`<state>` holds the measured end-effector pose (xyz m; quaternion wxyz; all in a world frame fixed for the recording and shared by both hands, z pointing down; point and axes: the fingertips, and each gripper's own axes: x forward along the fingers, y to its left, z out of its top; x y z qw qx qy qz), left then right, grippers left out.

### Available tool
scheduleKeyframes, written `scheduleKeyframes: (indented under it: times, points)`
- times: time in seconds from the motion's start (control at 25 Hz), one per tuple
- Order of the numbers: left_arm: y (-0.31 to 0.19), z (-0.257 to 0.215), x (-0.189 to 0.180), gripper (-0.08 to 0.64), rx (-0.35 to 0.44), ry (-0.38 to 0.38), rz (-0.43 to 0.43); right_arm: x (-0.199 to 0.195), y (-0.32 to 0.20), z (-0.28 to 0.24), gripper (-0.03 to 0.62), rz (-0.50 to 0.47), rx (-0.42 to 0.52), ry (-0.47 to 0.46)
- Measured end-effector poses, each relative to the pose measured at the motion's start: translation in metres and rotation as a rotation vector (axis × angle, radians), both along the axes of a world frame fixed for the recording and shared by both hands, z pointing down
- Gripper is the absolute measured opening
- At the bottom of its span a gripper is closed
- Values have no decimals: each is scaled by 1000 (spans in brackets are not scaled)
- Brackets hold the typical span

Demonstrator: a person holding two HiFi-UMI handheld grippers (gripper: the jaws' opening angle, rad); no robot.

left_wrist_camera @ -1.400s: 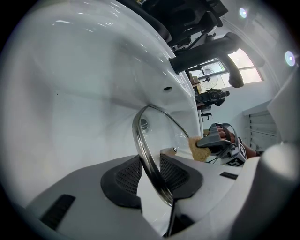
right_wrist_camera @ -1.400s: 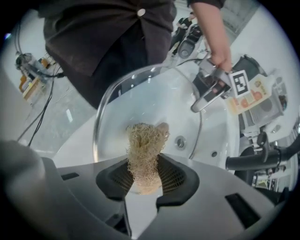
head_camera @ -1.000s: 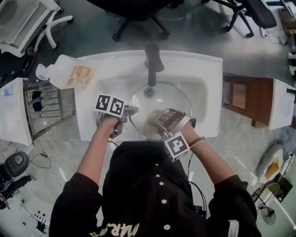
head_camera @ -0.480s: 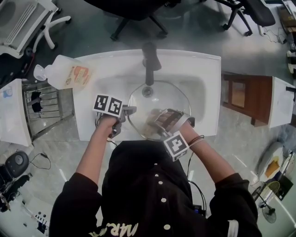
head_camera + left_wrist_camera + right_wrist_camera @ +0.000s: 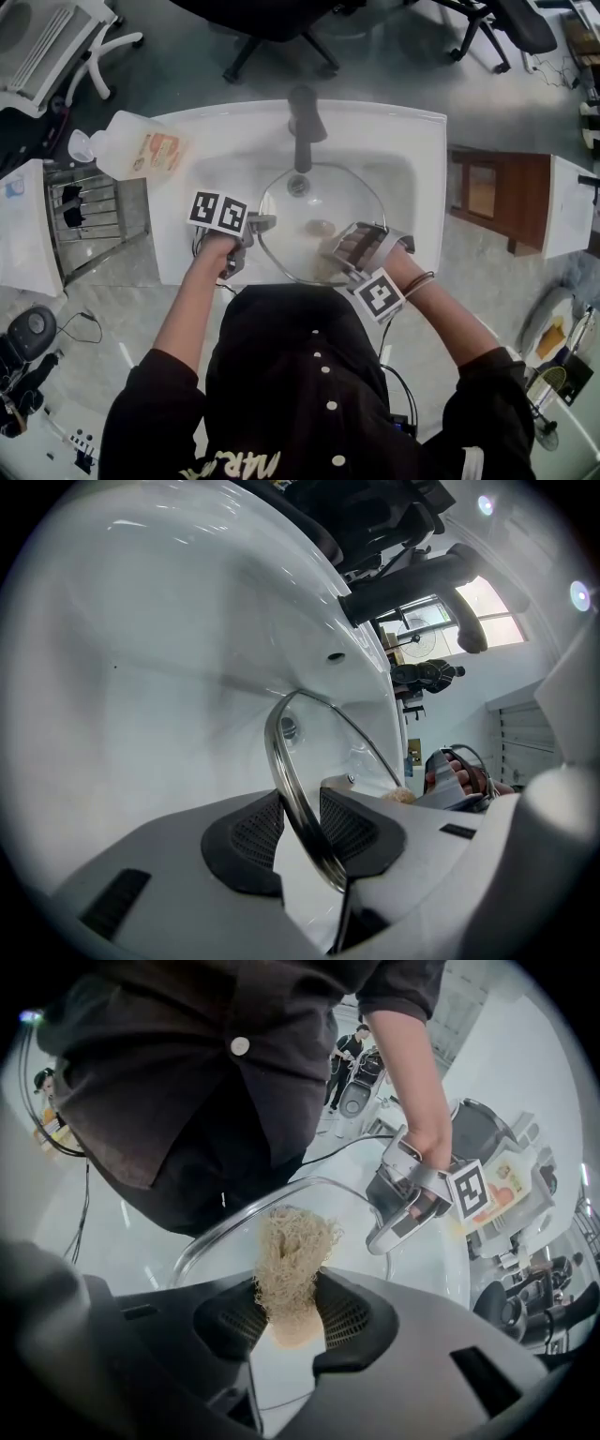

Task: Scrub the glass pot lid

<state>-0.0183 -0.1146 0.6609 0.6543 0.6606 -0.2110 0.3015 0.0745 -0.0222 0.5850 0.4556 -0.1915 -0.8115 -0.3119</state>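
The glass pot lid (image 5: 323, 197) lies in the white sink (image 5: 417, 150), below the faucet (image 5: 306, 122) at 12 o'clock. At its 9 o'clock edge the left gripper (image 5: 263, 225) clamps the metal rim to steady it. At 5 o'clock the right gripper (image 5: 335, 251), clenched on a tan scrubber (image 5: 291, 1251), meets the glass, apparently touching it.

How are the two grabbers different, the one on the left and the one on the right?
The left gripper pinches the glass pot lid by its metal rim; the right gripper pinches a tan, stringy scrubber. The left gripper sits at the lid's left edge; the right gripper is at its near right side. Both are shut on something over the white sink.
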Motion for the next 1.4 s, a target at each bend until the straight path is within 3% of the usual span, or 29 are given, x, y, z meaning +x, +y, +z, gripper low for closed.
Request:
scheduleKeyframes:
  times: [0.2,0.48,0.92,1.04,1.24,1.4]
  points:
    - [0,0,0,137,1,2,3,40,3,7,142,-88,18,107]
    - [-1,1,0,137,2,1,2,65,1,10,142,-166,43,160]
    - [-1,0,0,144,11,-16,8,68,-2,10,143,-148,63,159]
    - [-1,2,-4,155,28,-64,22,64,-3,9,143,-112,85,126]
    - [-12,1,-17,160,92,-166,40,68,-5,11,143,-104,95,168]
    - [-29,-15,-30,93,238,-268,58,62,-9,10,143,-34,113,143]
